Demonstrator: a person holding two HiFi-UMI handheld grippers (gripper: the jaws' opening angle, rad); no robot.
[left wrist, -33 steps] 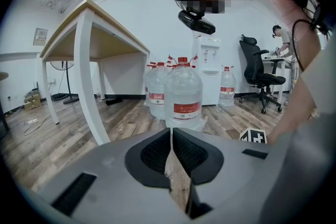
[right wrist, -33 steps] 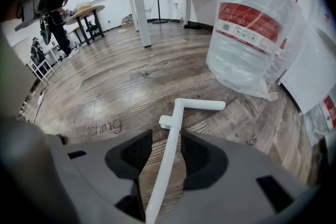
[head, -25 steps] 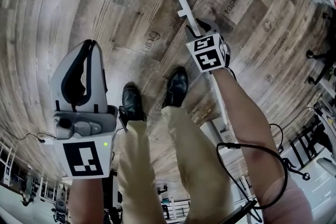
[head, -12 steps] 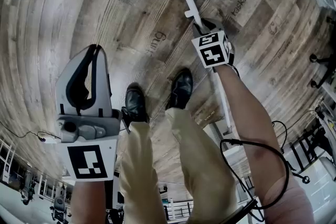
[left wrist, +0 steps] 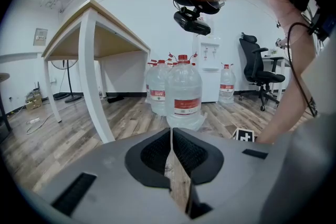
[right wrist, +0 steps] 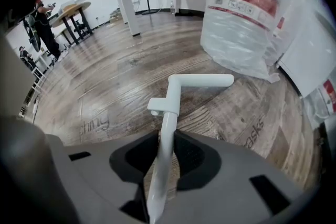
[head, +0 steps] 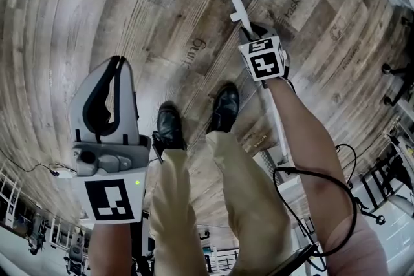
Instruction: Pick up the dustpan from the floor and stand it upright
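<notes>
Two tongs hang over the wood-plank floor (head: 162, 10). The right tongs (right wrist: 165, 152) clench the dustpan's white handle (right wrist: 170, 107), right of the shoes (head: 225, 106). The left tongs (left wrist: 172, 134) are clenched and empty. Water jugs (left wrist: 184, 94) stand far off.

The grey right gripper (right wrist: 164, 156) pinches a slim white plastic dustpan handle (right wrist: 175, 93). A clear red-labelled water jug (right wrist: 244, 13) stands beyond.

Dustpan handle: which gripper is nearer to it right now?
Right. The right gripper has its jaws shut on the dustpan handle; the left gripper, jaws together and empty, hangs apart beyond the person's legs.
</notes>
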